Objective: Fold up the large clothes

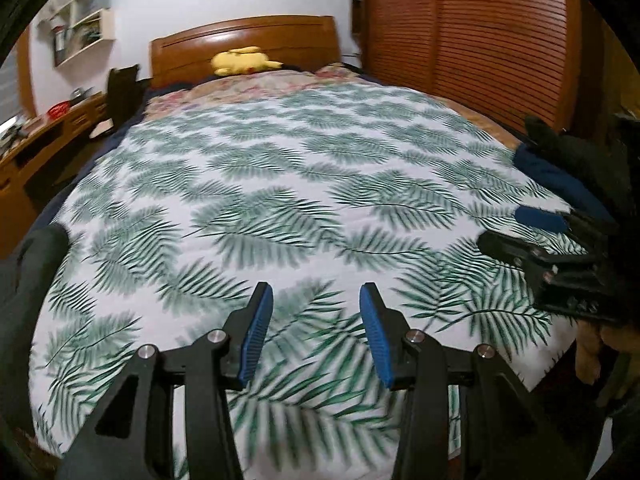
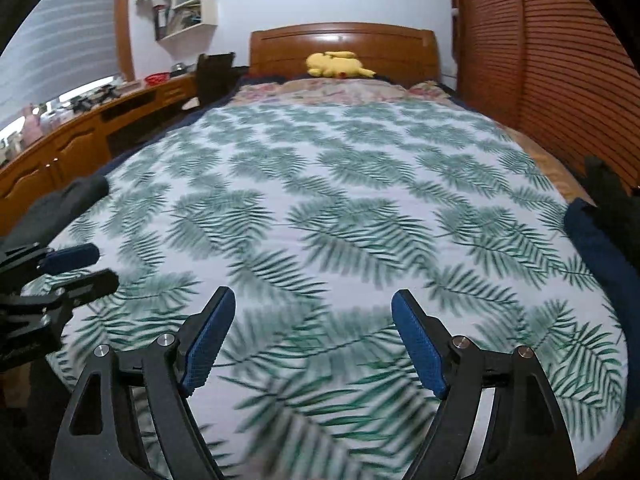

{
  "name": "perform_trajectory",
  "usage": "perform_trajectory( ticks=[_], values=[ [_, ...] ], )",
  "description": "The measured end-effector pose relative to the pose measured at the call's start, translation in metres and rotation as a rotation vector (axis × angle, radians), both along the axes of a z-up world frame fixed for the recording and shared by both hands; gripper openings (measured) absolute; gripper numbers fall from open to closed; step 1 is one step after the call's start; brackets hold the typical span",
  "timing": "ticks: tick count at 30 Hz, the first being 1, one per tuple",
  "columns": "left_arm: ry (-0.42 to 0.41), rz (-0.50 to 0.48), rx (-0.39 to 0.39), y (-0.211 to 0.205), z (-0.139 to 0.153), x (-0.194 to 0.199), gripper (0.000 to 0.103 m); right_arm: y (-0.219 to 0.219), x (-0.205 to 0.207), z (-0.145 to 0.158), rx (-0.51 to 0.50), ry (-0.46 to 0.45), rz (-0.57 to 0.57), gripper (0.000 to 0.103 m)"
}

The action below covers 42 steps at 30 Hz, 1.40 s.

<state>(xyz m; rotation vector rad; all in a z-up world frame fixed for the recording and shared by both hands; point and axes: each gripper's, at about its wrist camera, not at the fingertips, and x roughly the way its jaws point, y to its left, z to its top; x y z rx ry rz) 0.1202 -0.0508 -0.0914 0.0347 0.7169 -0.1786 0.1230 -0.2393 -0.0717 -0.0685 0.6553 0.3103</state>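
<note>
Both the left gripper (image 1: pixel 316 304) and right gripper (image 2: pixel 313 308) hang open, empty. The dark clothes (image 2: pixel 596 240) lie off to the right, nearer the right gripper.

Yellow plush toy (image 2: pixel 339 65) against wooden headboard (image 2: pixel 344 42); leaf-print bedspread (image 2: pixel 320 200) across bed; slatted wardrobe doors (image 2: pixel 560 80) at right; desk (image 2: pixel 80 128) and wall shelves (image 2: pixel 188 0) at left.

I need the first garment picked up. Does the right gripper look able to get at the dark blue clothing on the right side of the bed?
Probably yes. The right gripper is open and holds nothing, and only flat leaf-print sheet lies between it and the dark blue clothing.
</note>
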Motion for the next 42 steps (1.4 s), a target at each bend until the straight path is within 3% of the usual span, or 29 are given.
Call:
perform_trajectory(
  ticks=[5, 15, 27, 36, 42],
  values=[
    [-0.034, 0.049, -0.030, 0.025, 0.022, -0.013, 0.044, 0.024, -0.013, 0.015, 0.044, -0.023, 0.031, 0.082],
    [-0.147, 0.113, -0.034, 0.054, 0.085, -0.042, 0.044, 0.036, -0.043, 0.081, 0.088, -0.150, 0.036, 0.082],
    [-0.265, 0.101, -0.044, 0.046, 0.137, -0.079, 0.044, 0.026, -0.085, 0.131, 0.102, -0.273, 0.003, 0.082],
    [-0.338, 0.120, -0.046, 0.043, 0.157, -0.109, 0.044, 0.018, -0.106, 0.146, 0.095, -0.341, -0.037, 0.084],
    [-0.332, 0.137, -0.051, 0.045, 0.153, -0.112, 0.044, 0.016, -0.107, 0.144, 0.101, -0.342, -0.048, 0.089]
  ],
)
